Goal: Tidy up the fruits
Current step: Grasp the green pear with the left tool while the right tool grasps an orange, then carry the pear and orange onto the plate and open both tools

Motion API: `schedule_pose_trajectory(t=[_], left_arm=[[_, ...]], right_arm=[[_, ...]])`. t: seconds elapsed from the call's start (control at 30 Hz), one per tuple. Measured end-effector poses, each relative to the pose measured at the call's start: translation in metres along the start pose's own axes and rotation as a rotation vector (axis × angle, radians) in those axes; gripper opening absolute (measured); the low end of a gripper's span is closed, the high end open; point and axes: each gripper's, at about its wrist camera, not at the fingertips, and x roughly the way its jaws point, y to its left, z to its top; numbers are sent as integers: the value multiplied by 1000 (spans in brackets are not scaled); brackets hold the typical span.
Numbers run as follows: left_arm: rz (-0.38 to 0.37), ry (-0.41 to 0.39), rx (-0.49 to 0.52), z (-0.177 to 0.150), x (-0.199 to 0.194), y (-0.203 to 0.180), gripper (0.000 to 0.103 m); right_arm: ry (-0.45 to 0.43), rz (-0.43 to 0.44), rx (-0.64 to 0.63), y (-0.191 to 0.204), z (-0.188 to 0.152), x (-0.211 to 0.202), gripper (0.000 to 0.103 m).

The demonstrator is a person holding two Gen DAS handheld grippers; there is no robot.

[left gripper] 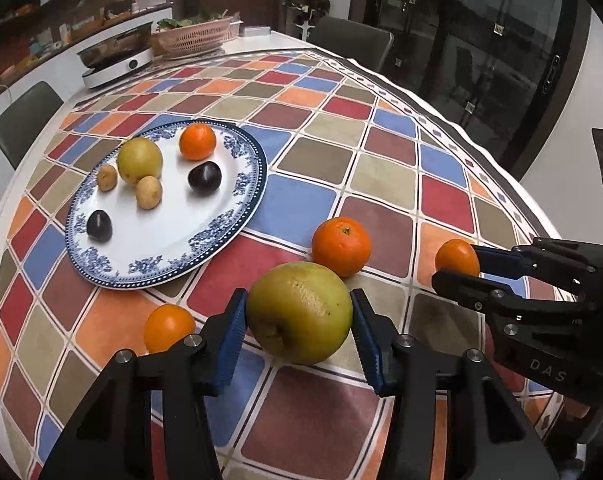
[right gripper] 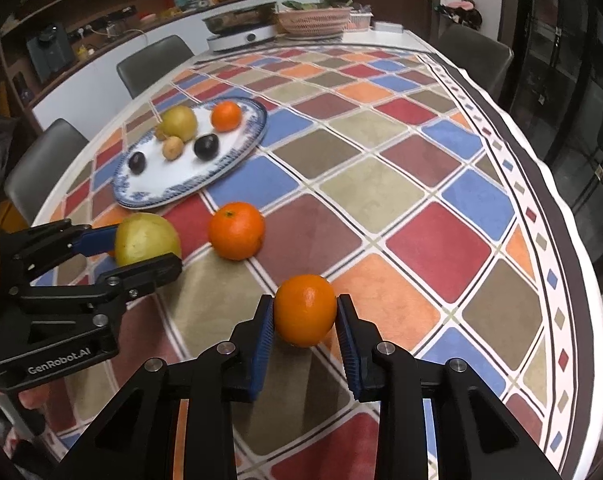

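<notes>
On the left of the table [left gripper: 385,184], a blue-patterned plate [left gripper: 237,216] is already gathering the sorted fruit: a yellow-green pear [left gripper: 140,161], two small tan fruits [left gripper: 149,192], two dark plums [left gripper: 204,177] and an orange [left gripper: 197,141], all lying apart from one another. A loose orange [left gripper: 168,328] is sitting just beside the left hand-held gripper [left gripper: 300,334], which is clamping its blue pads on either side of a large yellow-green pear [left gripper: 300,312] that is resting on the checked cloth, apparently so it can be carried to the plate. Another orange [left gripper: 341,246] is waiting just behind the pear, untouched. Further right, the right hand-held gripper [right gripper: 305,332] is squeezing narrow on a smaller orange [right gripper: 305,310], low over the cloth, though whether it is off the surface is hard to tell. Both grips look set for a lift toward the plate, with two oranges left to collect afterwards.
</notes>
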Motion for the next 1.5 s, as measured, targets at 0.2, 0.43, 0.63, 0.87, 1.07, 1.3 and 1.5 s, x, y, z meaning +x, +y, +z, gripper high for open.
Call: schedule_pose_trajectory(t=[0.2, 0.43, 0.63, 0.87, 1.07, 1.3, 1.5], left_arm=[[-8, -30, -24, -7, -20, 2, 50], [2, -59, -64, -16, -43, 11, 50], [12, -73, -110, -22, -63, 22, 50], [60, -116, -125, -26, -87, 32, 50], [98, -149, -124, -22, -102, 41, 50], [125, -184, -136, -16, -119, 52, 50], [142, -209, -141, -8, -130, 60, 50]], right_arm=[[-38, 15, -25, 11, 2, -18, 32], [-67, 50, -74, 33, 1, -35, 32], [-83, 79, -101, 50, 4, -43, 32], [-122, 102, -135, 68, 11, -57, 32], [-156, 112, -155, 80, 21, -67, 32], [-188, 118, -187, 92, 37, -75, 32], [-229, 118, -224, 103, 53, -86, 32]])
